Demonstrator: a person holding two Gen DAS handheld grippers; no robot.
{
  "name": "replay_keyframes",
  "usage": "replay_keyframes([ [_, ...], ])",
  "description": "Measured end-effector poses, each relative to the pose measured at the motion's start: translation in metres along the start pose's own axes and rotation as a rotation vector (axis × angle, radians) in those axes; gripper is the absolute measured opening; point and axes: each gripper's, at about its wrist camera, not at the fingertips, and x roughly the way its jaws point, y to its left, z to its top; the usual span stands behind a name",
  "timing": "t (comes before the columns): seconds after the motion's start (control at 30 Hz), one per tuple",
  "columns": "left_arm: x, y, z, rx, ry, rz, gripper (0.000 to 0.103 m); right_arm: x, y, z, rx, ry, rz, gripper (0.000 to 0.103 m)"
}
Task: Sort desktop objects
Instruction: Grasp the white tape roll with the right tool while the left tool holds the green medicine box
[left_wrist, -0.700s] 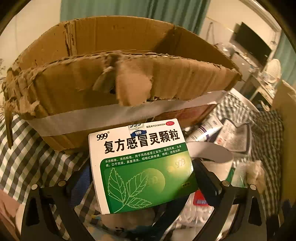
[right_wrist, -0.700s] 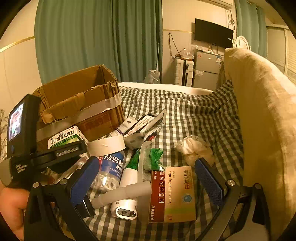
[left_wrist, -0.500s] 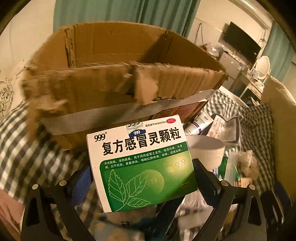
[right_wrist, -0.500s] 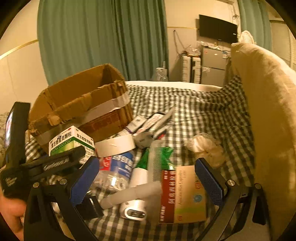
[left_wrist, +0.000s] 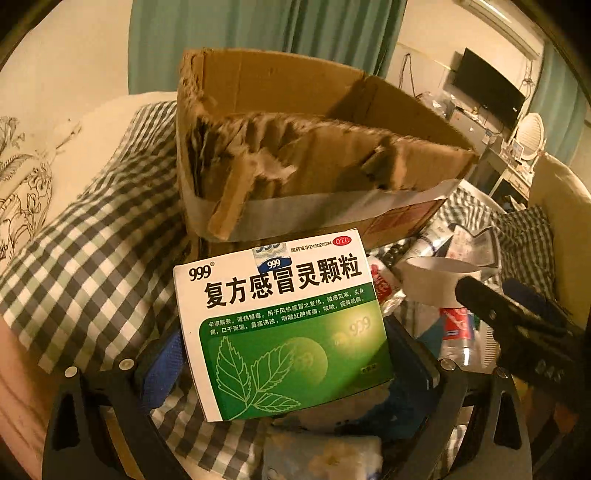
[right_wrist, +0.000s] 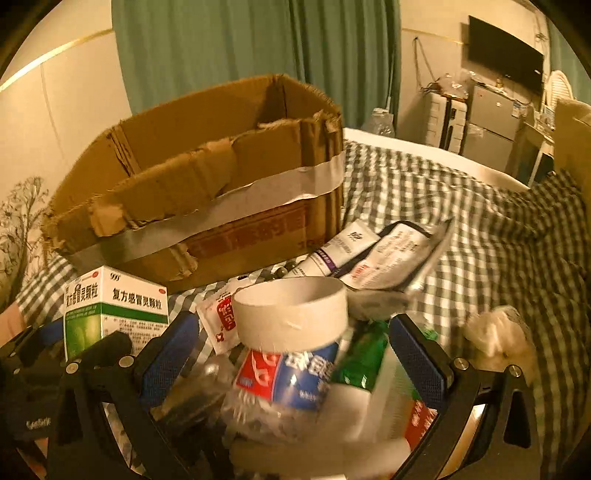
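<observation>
Both grippers angle downward over a cluttered checked bed, the left gripper (left_wrist: 284, 373) with its jaws spread wide around a green-and-white medicine box (left_wrist: 280, 321) they appear to grasp by its sides, the right gripper (right_wrist: 291, 354) with jaws released above a crumpled plastic bottle (right_wrist: 280, 384) and a white tape roll (right_wrist: 291, 314). The medicine box, printed with a leaf and bold Chinese characters, sits tilted just in front of a torn, taped cardboard box (left_wrist: 314, 155). Beyond stand green curtains (right_wrist: 258, 48).
</observation>
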Motion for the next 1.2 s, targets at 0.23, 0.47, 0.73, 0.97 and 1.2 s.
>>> replay_keyframes([
  [0.23,0.007,-0.002,0.001,0.011,-0.014,-0.004,0.100,0.032,0.004,0.004,-0.002,0.080,0.009,0.080],
  [0.47,0.006,-0.001,0.001,0.014,-0.019,-0.003,0.100,0.021,0.003,-0.005,0.006,0.061,0.013,0.079],
  [0.73,-0.020,-0.005,-0.004,0.043,-0.075,-0.002,0.100,-0.026,0.004,-0.017,0.038,-0.006,0.009,0.078],
  [0.97,-0.050,-0.010,-0.007,0.080,-0.129,-0.016,0.100,-0.061,0.006,-0.024,0.086,-0.051,0.012,0.078],
  [1.2,-0.077,-0.013,-0.003,0.077,-0.177,-0.031,0.099,-0.102,0.009,-0.031,0.112,-0.107,0.014,0.078],
])
